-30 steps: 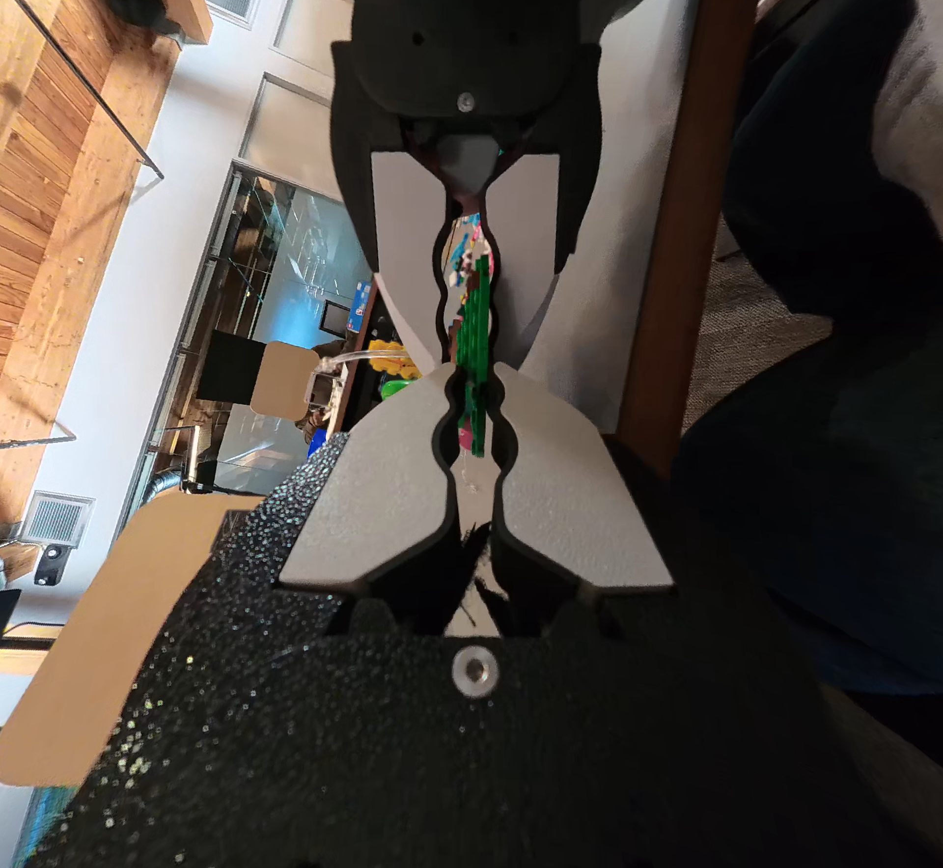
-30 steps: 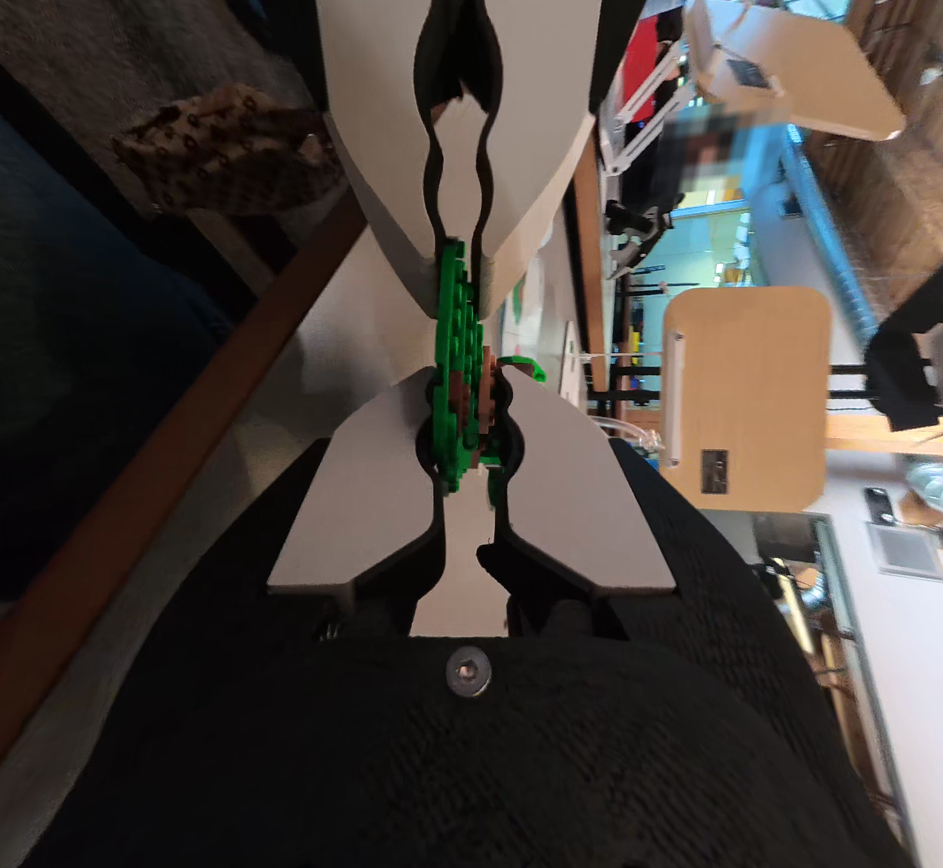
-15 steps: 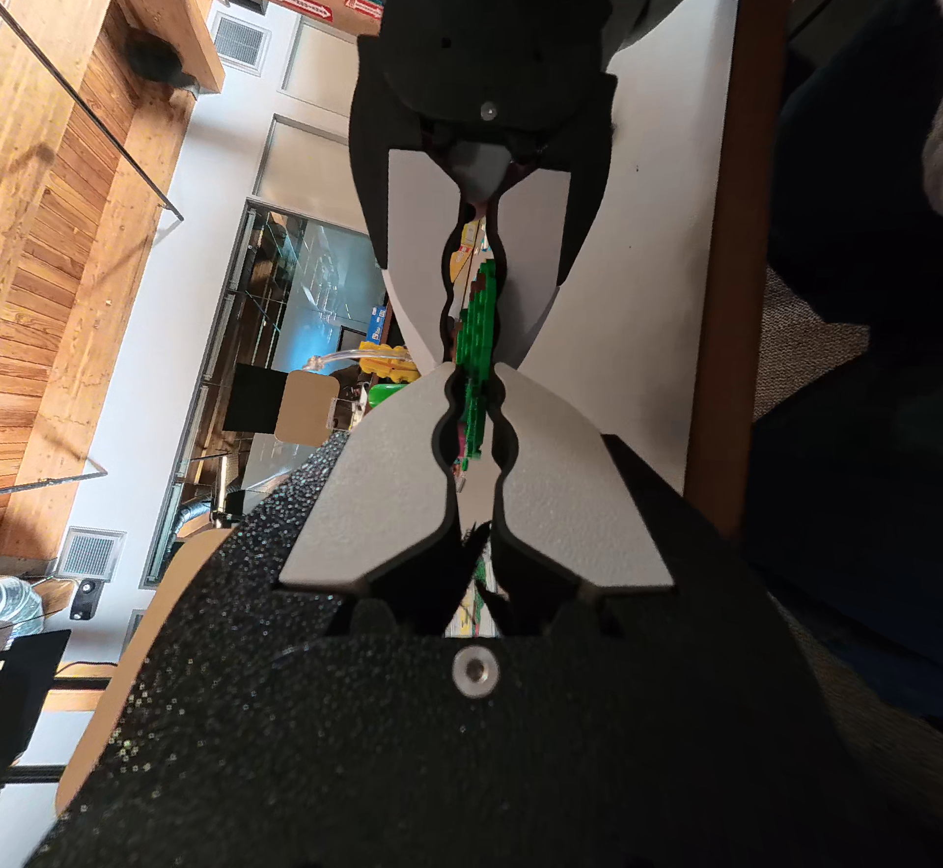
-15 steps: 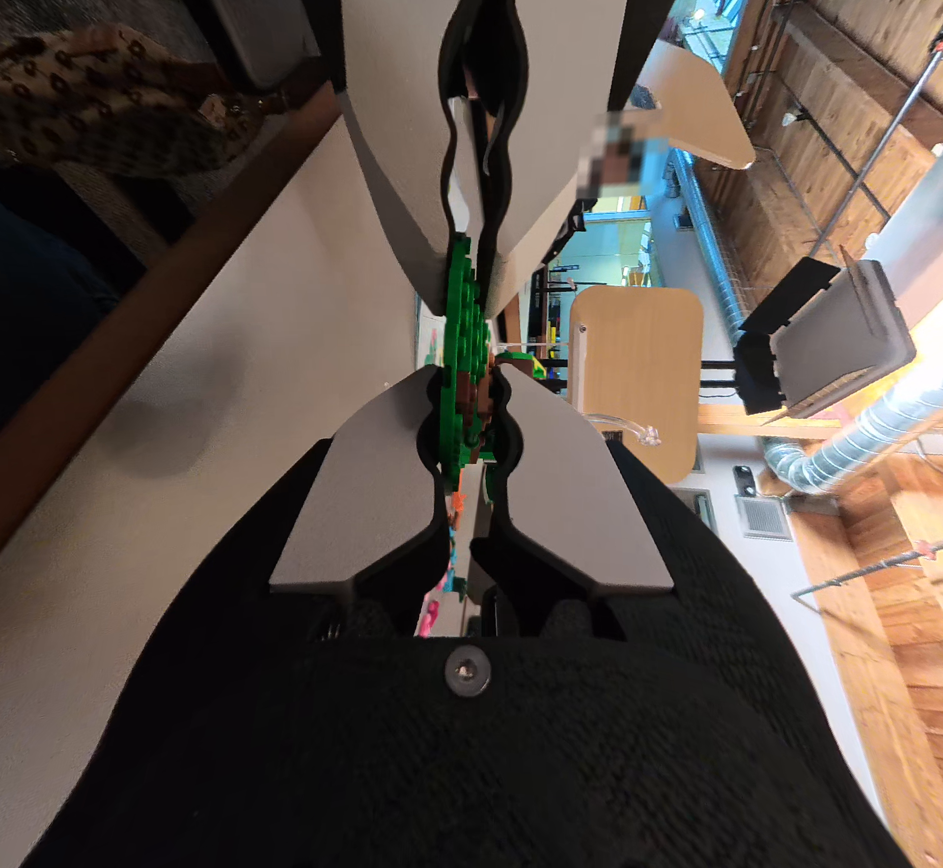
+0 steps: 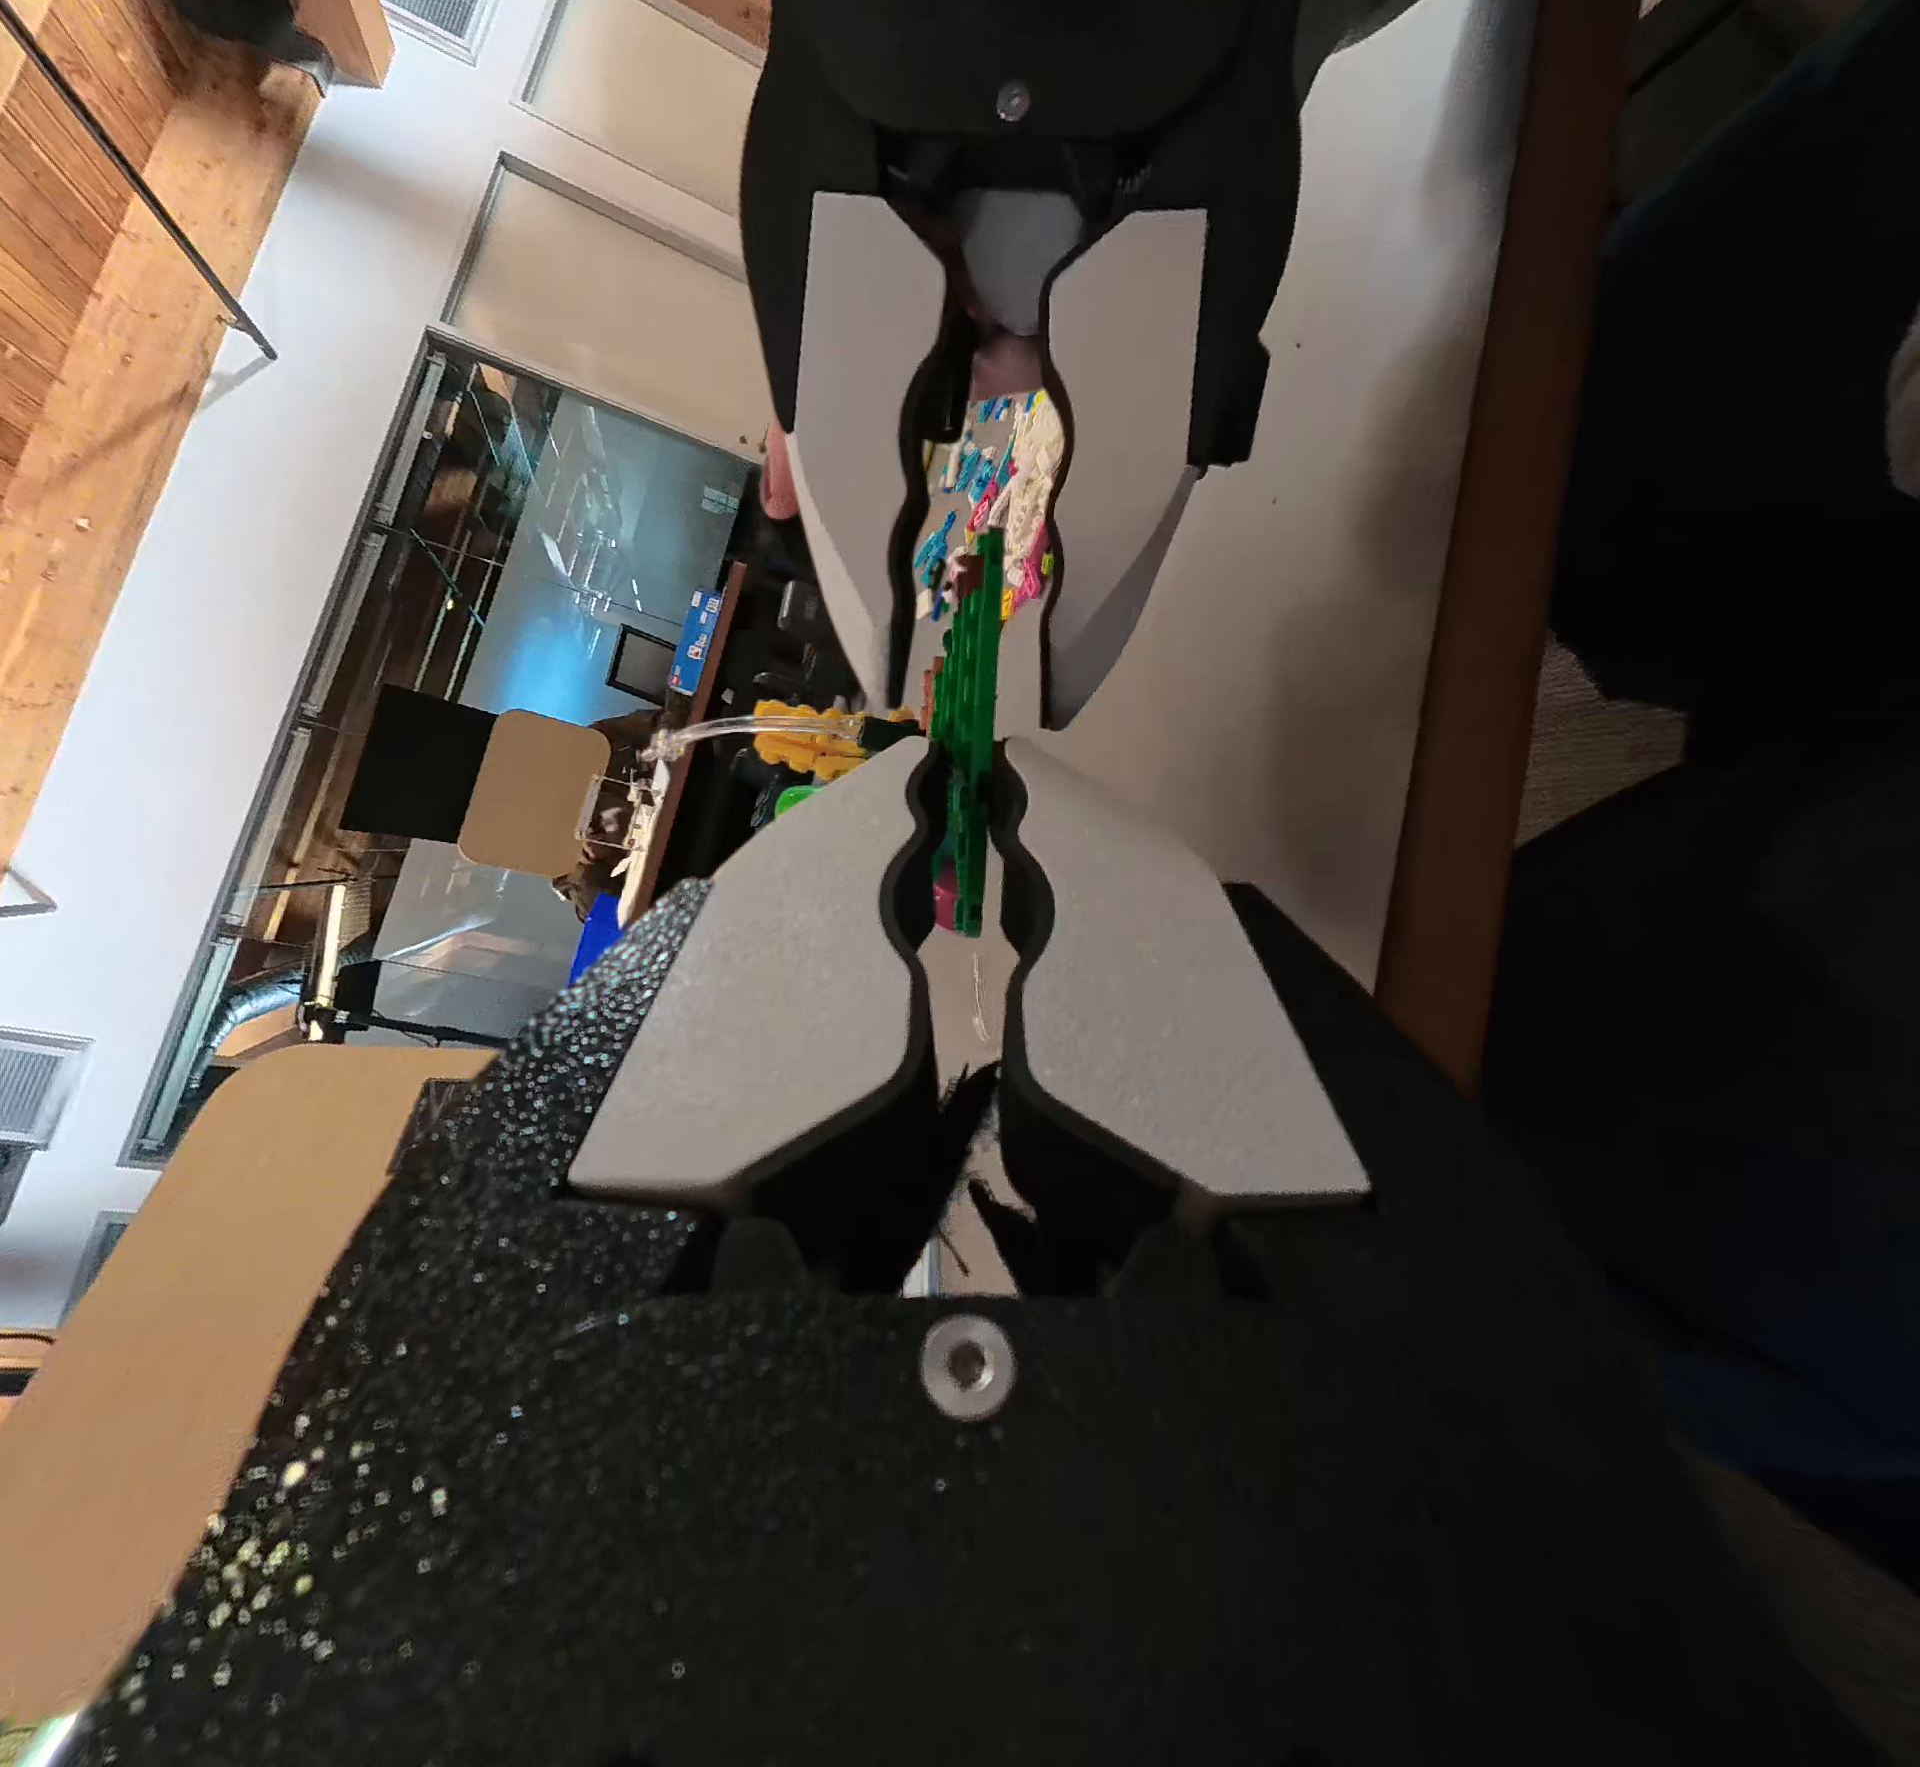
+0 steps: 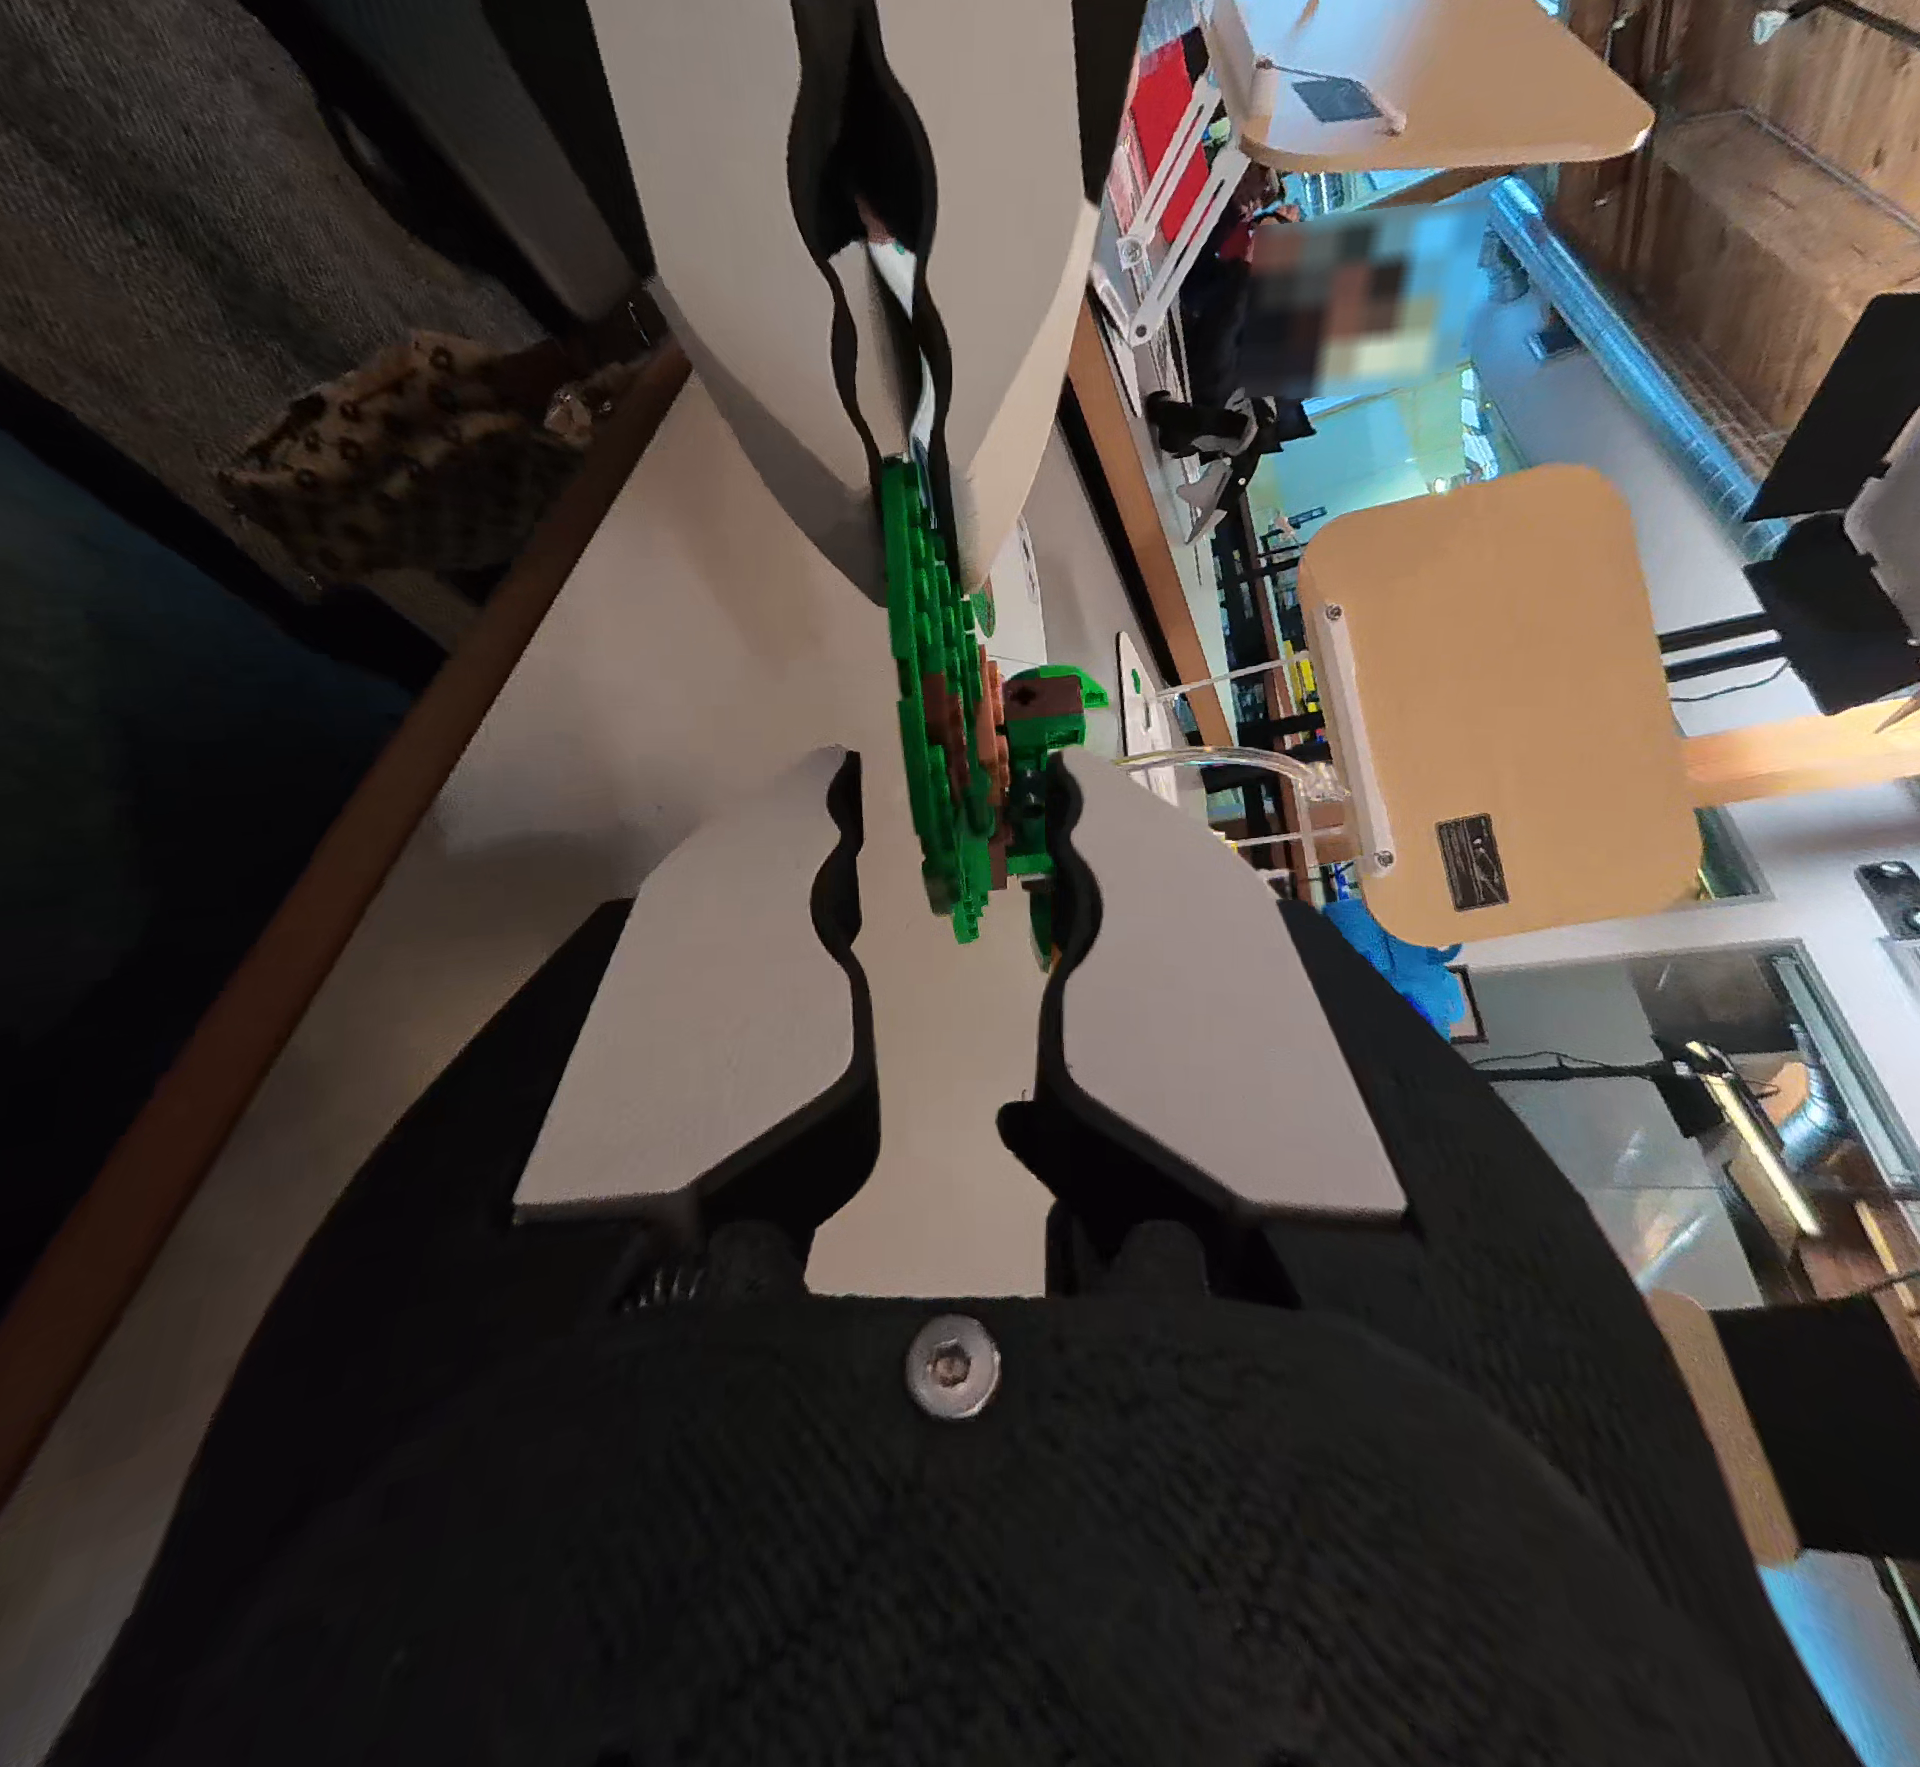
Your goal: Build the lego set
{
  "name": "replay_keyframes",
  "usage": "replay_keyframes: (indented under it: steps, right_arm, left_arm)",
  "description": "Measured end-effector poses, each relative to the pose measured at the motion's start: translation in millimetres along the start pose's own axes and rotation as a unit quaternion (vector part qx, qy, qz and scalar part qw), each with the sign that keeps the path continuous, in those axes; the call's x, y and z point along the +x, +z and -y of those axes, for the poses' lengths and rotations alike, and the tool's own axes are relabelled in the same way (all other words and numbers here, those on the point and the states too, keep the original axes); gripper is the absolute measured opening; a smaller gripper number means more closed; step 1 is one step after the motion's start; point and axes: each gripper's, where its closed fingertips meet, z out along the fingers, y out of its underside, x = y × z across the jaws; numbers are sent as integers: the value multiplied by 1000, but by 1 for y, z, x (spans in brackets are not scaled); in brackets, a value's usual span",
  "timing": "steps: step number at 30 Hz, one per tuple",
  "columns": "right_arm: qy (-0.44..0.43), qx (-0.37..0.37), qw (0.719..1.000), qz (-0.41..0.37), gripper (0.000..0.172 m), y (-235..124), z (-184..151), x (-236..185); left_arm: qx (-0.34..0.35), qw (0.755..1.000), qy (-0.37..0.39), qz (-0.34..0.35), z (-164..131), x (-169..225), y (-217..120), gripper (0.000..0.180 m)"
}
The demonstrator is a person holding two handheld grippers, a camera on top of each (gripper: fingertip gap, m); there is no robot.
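A green brick plate (image 5: pixel 971 668) stands on edge above the white table (image 5: pixel 1351 574). My left gripper (image 5: pixel 968 761) is shut on its near end, both pads against it; a pink piece (image 5: pixel 945 891) sits on the plate inside the jaws. The right wrist view shows the plate (image 6: pixel 925 678) with brown and green pieces (image 6: pixel 1044 709) stacked on its right face, and my left gripper (image 6: pixel 914 522) clamped on its far end. My right gripper (image 6: pixel 956 767) is open around the plate: a clear gap lies left of the plate, while the right pad sits at the stacked pieces. It also shows facing me in the left wrist view (image 5: pixel 975 709).
Loose coloured bricks (image 5: pixel 997 481) lie on the table behind the plate. The table's wooden edge (image 5: pixel 1455 574) runs along the right. A yellow brick model (image 5: pixel 800 741) and tan chair backs (image 6: pixel 1496 699) stand beyond. A patterned cloth (image 6: pixel 395 460) lies off the table's edge. The tips of both grippers are at nearly the same place.
My right gripper's jaws have opened off the plate and its stacked pieces, which they were pressing before. My left gripper stays shut on the plate; both views have swung a little.
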Motion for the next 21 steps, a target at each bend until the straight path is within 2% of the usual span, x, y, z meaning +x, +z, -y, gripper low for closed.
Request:
replay_keyframes:
  steps: [6,11,15,17,21]
  right_arm:
    - [-23,-2,1000,-13,14,1,0,1]
    - [-36,-3,999,-23,14,-1,-1,3]
    - [-5,-7,1000,-14,14,-3,-7,0]
    - [-8,-3,1000,-11,32,-11,-8,-1]
    - [51,-13,998,-42,38,-36,-26,9]
  left_arm:
    - [15,1000,-5,-12,7,1,2,8]
    - [14,1000,6,-13,9,0,5,8]
    - [-3,1000,-12,-22,3,3,12,8]
    - [-42,999,-9,-28,-12,7,20,8]
    - [-123,992,2,-31,-44,8,38,8]
